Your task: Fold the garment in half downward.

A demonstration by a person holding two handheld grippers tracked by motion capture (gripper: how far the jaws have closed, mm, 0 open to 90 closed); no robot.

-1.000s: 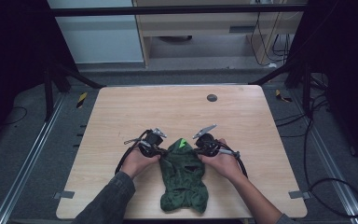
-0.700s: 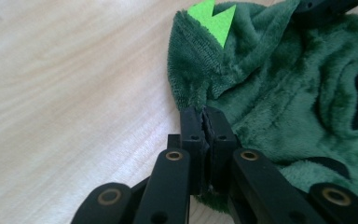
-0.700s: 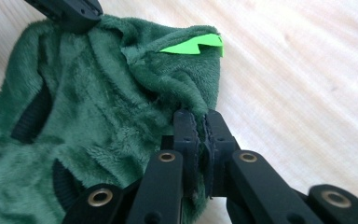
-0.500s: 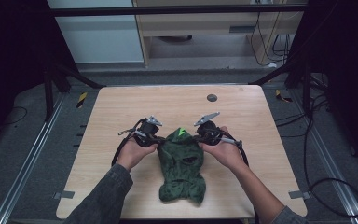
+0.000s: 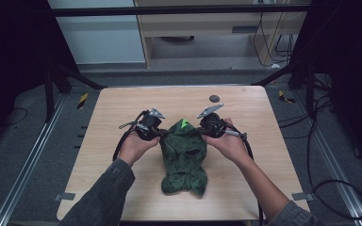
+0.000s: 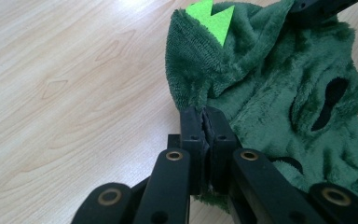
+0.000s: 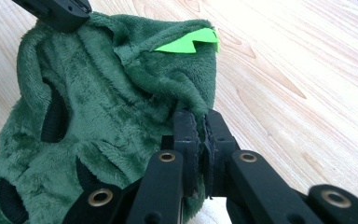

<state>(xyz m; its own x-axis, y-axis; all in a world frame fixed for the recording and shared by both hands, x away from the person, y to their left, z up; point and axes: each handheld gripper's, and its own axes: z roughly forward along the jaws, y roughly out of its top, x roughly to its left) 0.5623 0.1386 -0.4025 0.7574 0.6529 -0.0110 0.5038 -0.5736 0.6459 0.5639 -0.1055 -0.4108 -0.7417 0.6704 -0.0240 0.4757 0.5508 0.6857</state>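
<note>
High view: both grippers, left (image 5: 159,133) and right (image 5: 201,132), clamped shut on the garment's (image 5: 184,157) top edge at opposite sides, presumably to hang it flat over the table (image 5: 103,113).

Left gripper (image 5: 158,133), right gripper (image 5: 202,133): black bodies, grey three-cornered plate on top of each, black cable looping back from each. Jaws black, flat links behind pads, brass-ringed pivot holes, small screws on pad blocks. Sleeves (image 5: 104,190): dark grey-green.
</note>
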